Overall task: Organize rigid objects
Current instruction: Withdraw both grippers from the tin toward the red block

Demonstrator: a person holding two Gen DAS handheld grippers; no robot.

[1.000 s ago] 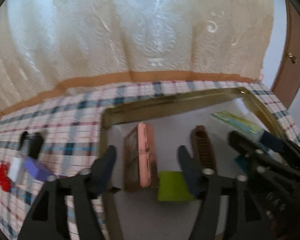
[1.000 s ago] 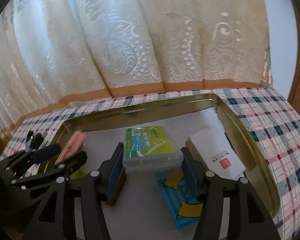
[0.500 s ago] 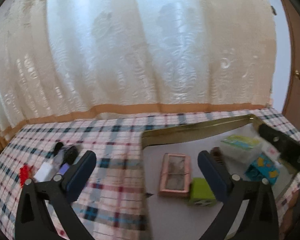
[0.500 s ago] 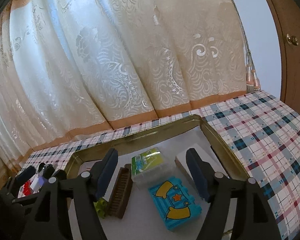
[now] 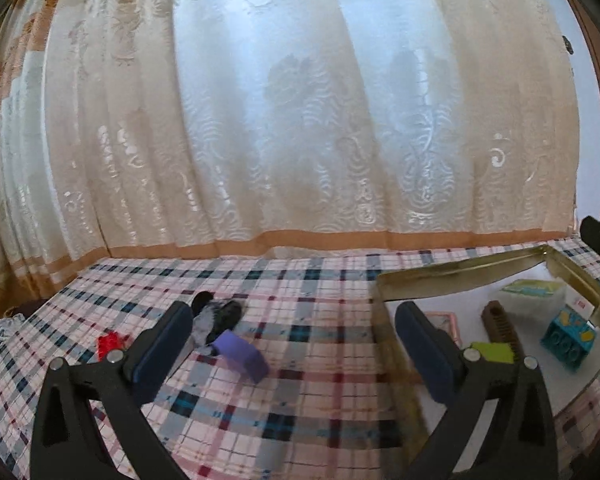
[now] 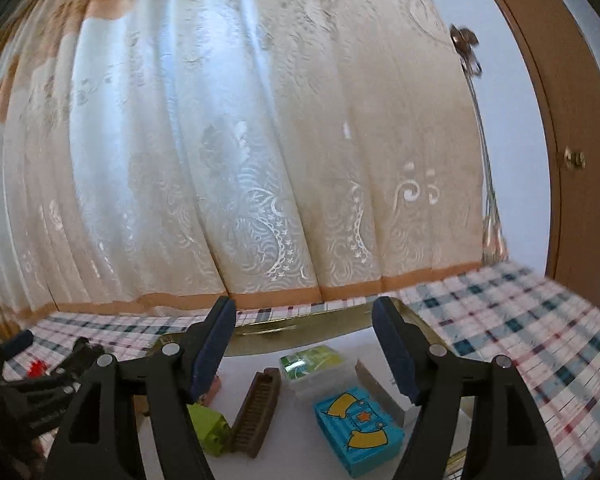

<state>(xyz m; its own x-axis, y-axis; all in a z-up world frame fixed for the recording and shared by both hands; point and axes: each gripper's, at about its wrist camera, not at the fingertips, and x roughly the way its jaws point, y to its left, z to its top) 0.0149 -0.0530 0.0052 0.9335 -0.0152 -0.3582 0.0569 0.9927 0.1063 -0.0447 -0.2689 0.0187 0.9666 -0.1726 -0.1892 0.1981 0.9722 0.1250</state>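
A: What are the grippers doing?
B: The left gripper (image 5: 294, 344) is spread wide and empty over the plaid cloth (image 5: 300, 408); the right gripper (image 6: 304, 344) gapes empty above the tray (image 6: 300, 330).
A: And the objects?
B: A purple block (image 5: 242, 354) lies on the cloth, a red piece (image 5: 109, 342) beyond. In the tray: blue brick (image 6: 358, 434), green brick (image 6: 210, 428), brown comb (image 6: 258, 412), clear box (image 6: 318, 366). Curtain (image 6: 260, 140) behind.

right gripper (image 6: 304, 344): jaws apart, nothing between, above tray | gold tray (image 6: 300, 330): brown comb (image 6: 258, 414), green block (image 6: 210, 426), blue block (image 6: 358, 426), clear box with green label (image 6: 314, 364) | table: plaid cloth (image 6: 540, 332)
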